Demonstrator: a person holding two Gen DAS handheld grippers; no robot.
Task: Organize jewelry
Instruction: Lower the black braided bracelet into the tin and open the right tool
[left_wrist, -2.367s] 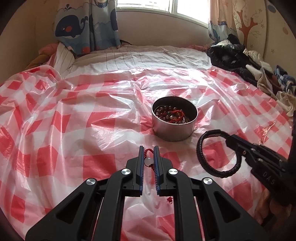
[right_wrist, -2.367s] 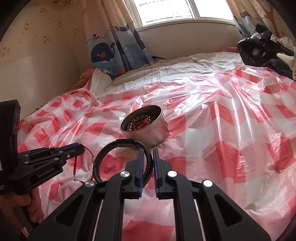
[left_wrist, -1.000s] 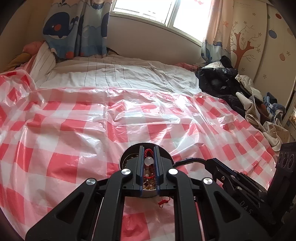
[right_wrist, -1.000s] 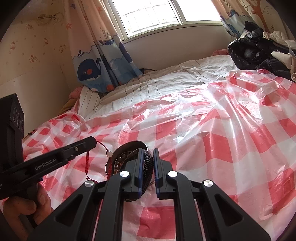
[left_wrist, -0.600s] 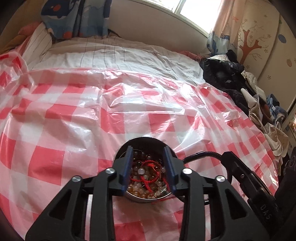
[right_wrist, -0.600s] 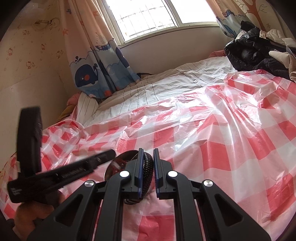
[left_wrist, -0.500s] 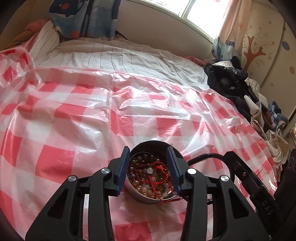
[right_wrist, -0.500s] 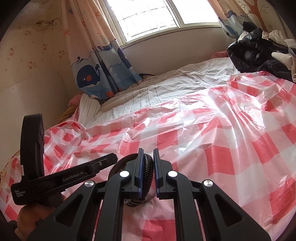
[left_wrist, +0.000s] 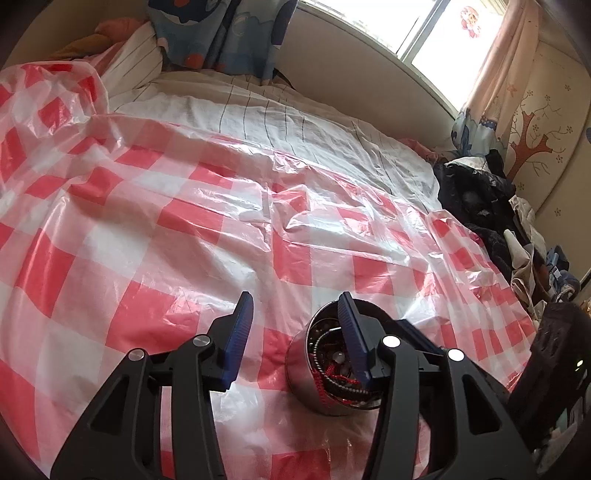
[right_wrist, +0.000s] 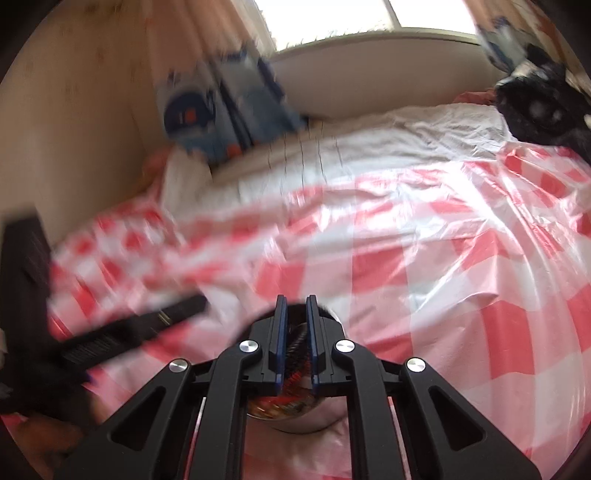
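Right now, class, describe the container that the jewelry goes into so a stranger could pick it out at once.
Find the bed covered by the red-and-white checked plastic sheet. Near its front edge, just ahead of the left gripper, stands a small round metal tin. It is the only shiny container on the sheet, lidless and filled with beads and a red cord bracelet.

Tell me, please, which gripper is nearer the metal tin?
Right. The right gripper, clamping the black bracelet, hangs over the tin; the left gripper, jaws just opened and empty, sits beside it.

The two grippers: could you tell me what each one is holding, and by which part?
The left gripper holds nothing. The right gripper pinches the black bracelet across its band.
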